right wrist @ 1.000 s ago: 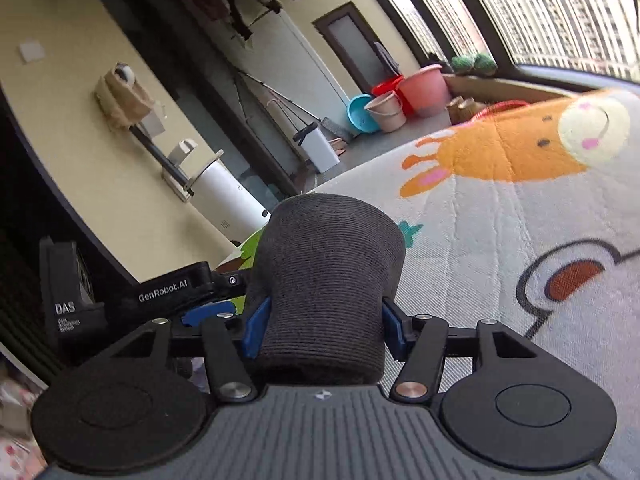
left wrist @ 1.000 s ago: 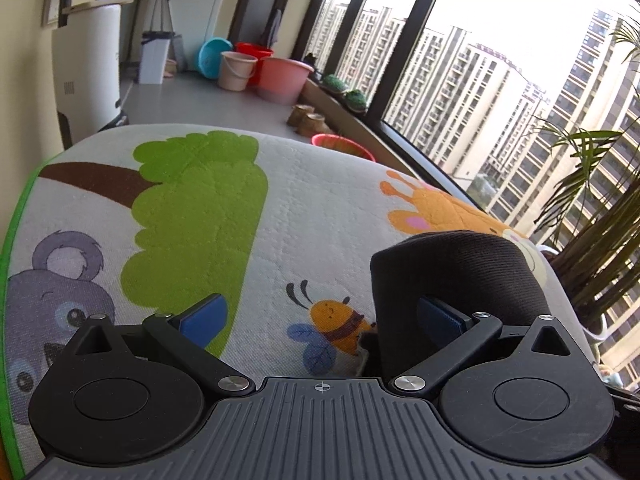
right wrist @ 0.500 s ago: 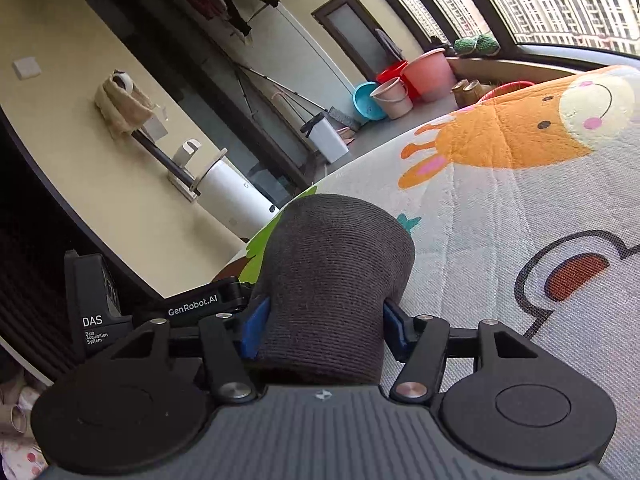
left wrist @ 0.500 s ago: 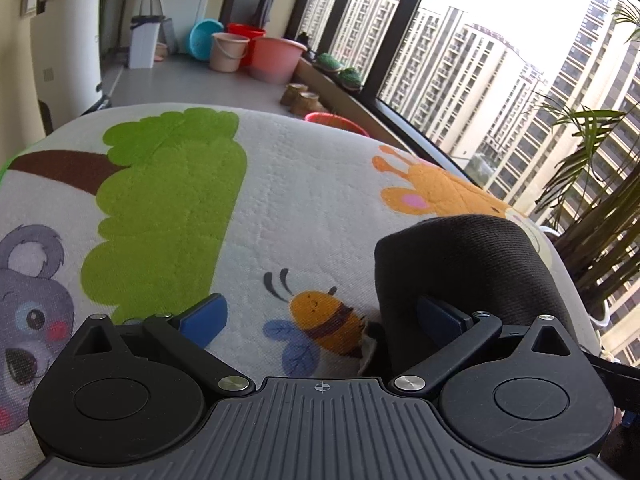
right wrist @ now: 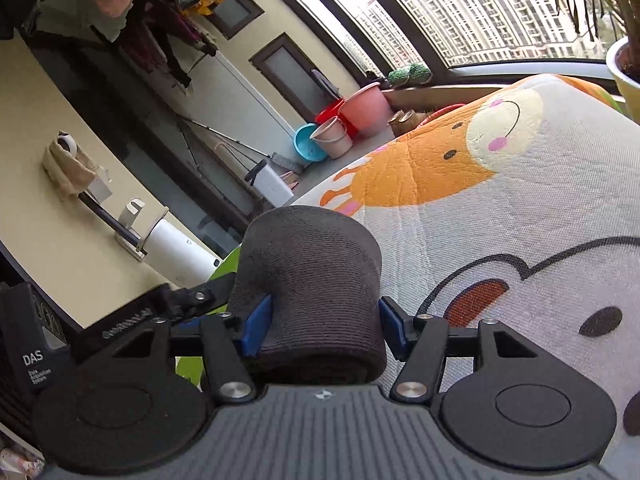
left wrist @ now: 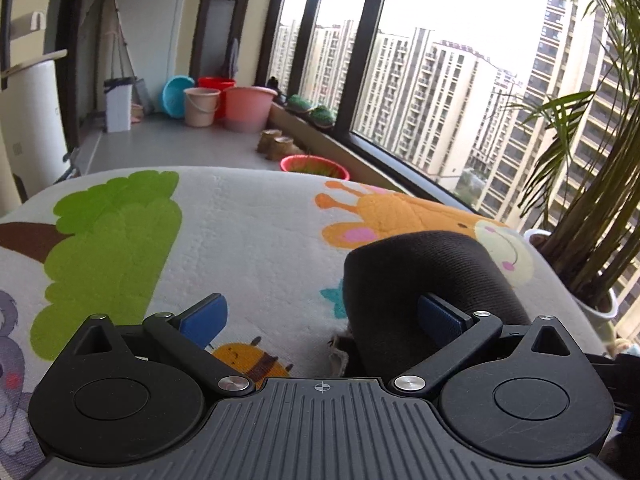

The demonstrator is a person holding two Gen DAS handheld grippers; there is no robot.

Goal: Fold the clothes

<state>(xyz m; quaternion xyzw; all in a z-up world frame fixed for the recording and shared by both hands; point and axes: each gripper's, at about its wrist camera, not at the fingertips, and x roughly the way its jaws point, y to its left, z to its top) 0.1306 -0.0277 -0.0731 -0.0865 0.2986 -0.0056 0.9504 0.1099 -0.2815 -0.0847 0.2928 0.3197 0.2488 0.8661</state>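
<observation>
A padded mat (left wrist: pixel 248 232) with cartoon prints forms the work surface: a green tree (left wrist: pixel 116 236), an orange giraffe (left wrist: pixel 400 216), a bee (left wrist: pixel 248 360) and a grey koala at the left edge. A dark knit garment (left wrist: pixel 424 276), bunched into a roll, sits over the mat near the giraffe; whether it touches the mat cannot be told.

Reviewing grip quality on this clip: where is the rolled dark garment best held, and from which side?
Across the rounded sides of the dark knit garment, as the right tool has it, coming in from its near end. The roll is thick and even there. The left tool is open, its right finger beside the cloth over the cartoon mat.
</observation>
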